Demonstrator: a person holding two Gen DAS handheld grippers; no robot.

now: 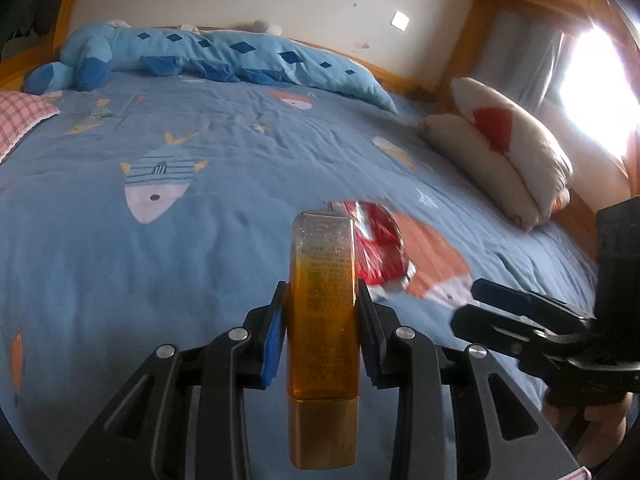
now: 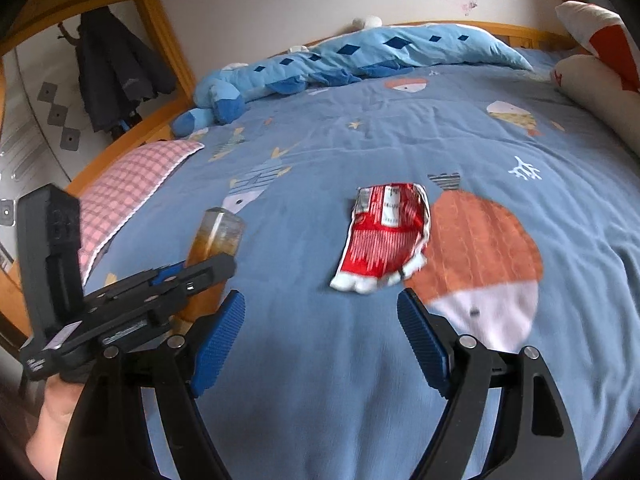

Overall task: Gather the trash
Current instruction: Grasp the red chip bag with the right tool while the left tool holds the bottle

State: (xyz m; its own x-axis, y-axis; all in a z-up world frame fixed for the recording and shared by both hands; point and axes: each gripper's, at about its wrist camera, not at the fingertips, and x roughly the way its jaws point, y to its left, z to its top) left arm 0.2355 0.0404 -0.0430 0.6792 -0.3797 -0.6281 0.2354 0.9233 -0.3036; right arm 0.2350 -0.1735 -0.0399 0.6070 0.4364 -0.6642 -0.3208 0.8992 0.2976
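My left gripper (image 1: 323,292) is shut on an amber plastic bottle (image 1: 324,320), held lengthwise between its blue pads with the cap toward the camera. The same bottle (image 2: 214,236) shows in the right wrist view at the left, raised above the bed in the left gripper (image 2: 192,276). A crumpled red and white wrapper (image 2: 386,236) lies flat on the blue bedspread (image 2: 320,360), just beyond my right gripper (image 2: 320,304), which is open with nothing between its fingers. In the left wrist view the wrapper (image 1: 380,248) lies behind the bottle, and the right gripper (image 1: 476,304) comes in from the right.
The blue bedspread (image 1: 120,260) carries fish prints. A long blue plush toy (image 2: 320,60) lies along the far wall. A pink checked pillow (image 2: 128,184) sits at the left, white and red cushions (image 1: 512,148) at the right. A wooden bed frame (image 2: 132,136) rims the bed.
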